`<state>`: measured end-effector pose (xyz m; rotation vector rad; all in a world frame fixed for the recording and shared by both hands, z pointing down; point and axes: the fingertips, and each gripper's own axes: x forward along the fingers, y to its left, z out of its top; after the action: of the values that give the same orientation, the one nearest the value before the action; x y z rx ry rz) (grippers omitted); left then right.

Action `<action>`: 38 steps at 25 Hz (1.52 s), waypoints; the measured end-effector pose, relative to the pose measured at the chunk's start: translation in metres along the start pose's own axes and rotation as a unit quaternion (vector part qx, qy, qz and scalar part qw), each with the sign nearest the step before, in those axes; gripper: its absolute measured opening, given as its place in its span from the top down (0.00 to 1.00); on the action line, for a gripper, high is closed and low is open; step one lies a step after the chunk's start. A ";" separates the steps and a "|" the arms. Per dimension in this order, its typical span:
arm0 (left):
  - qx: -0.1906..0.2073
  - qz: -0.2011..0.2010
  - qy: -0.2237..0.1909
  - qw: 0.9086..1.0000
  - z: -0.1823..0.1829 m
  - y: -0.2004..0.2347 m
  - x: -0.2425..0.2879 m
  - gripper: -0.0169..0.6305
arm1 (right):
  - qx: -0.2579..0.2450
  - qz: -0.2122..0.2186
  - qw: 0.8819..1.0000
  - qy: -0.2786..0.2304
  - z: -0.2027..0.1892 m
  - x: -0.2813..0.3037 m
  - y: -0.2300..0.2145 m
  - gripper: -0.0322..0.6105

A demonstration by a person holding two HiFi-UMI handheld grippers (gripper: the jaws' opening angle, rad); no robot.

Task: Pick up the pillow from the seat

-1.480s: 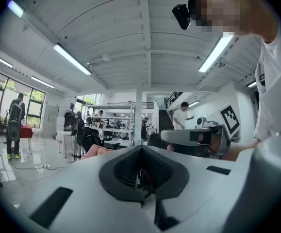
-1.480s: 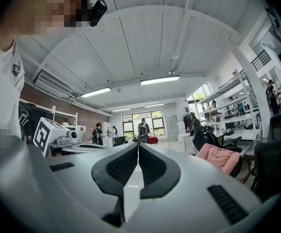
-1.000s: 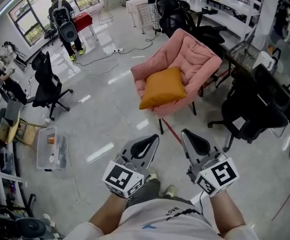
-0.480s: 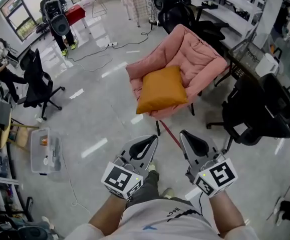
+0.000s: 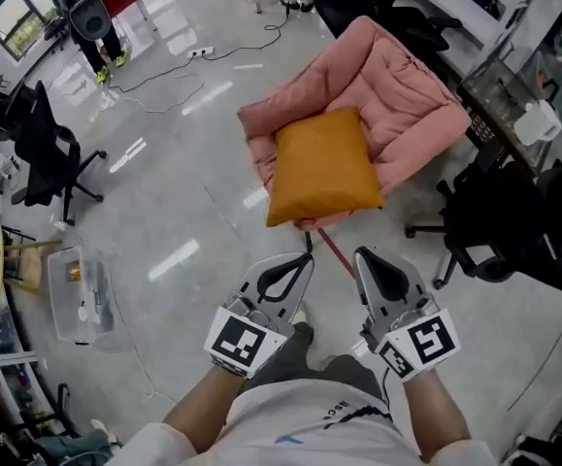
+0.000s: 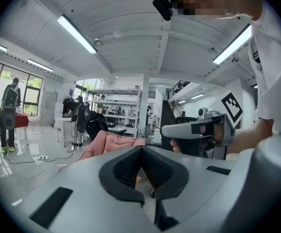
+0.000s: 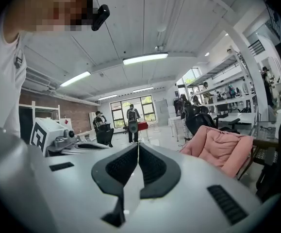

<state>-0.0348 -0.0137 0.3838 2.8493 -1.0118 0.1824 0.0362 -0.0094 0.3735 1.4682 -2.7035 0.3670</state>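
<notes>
Head view shows us our two forearms nearest, stretched forward side by side, each hand carrying a grey two-jaw tool with a marker cube. Both our left gripper (image 5: pixel 300 263) and our right gripper (image 5: pixel 366 260) point roughly level, jaws pressed together with nothing between them. Beyond their tips and clear of both, the square orange fabric pillow (image 5: pixel 321 168) lies on the seat of the pink padded chair (image 5: pixel 412 105), which stands on the glossy grey floor (image 5: pixel 179 197).
</notes>
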 end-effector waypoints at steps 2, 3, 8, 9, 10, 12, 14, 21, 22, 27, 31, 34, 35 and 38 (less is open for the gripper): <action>0.003 -0.002 0.002 1.000 -0.008 0.016 0.008 0.96 | -0.004 -0.013 1.000 0.007 -0.005 0.013 -0.009 0.92; 0.005 -0.003 0.003 1.000 -0.011 0.021 0.011 0.96 | -0.007 -0.019 1.000 0.010 -0.007 0.017 -0.013 0.92; 0.033 -0.014 0.027 0.999 -0.040 0.040 0.034 0.96 | -0.013 -0.037 0.999 0.031 -0.026 0.035 -0.034 0.92; 0.039 -0.018 0.032 0.999 -0.045 0.043 0.040 0.96 | -0.015 -0.037 0.999 0.036 -0.032 0.041 -0.039 0.92; 0.045 -0.019 0.036 0.998 -0.052 0.047 0.046 0.96 | -0.018 -0.037 0.998 0.041 -0.038 0.047 -0.043 0.92; 0.054 -0.016 0.048 0.997 -0.069 0.057 0.055 0.96 | -0.027 -0.034 0.998 0.051 -0.052 0.059 -0.052 0.92; 0.066 -0.006 0.061 0.996 -0.089 0.068 0.065 0.96 | -0.039 -0.034 0.997 0.060 -0.069 0.069 -0.066 0.92; 0.090 -0.002 0.101 0.991 -0.177 0.096 0.105 0.95 | -0.056 -0.029 0.993 0.096 -0.142 0.104 -0.127 0.92; 0.091 0.001 0.106 0.990 -0.189 0.100 0.111 0.95 | -0.059 -0.027 0.993 0.101 -0.152 0.109 -0.134 0.92; 0.090 0.030 0.118 0.989 -0.243 0.116 0.133 0.89 | -0.084 -0.024 0.988 0.130 -0.199 0.121 -0.160 0.92; 0.121 0.042 0.131 0.983 -0.280 0.130 0.143 0.76 | -0.116 -0.039 0.983 0.136 -0.225 0.132 -0.175 0.90; 0.139 0.046 0.145 0.979 -0.307 0.139 0.146 0.72 | -0.162 -0.035 0.975 0.149 -0.246 0.138 -0.184 0.78; 0.145 0.051 0.148 0.977 -0.314 0.142 0.147 0.70 | -0.190 -0.029 0.968 0.161 -0.255 0.138 -0.188 0.75; 0.167 0.062 0.152 0.972 -0.335 0.150 0.150 0.66 | -0.265 -0.024 0.942 0.204 -0.280 0.135 -0.207 0.70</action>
<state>-0.0396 -0.1737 0.7465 2.9076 -1.1852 0.8497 0.1129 -0.1653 0.7042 1.1457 -2.1945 -0.0621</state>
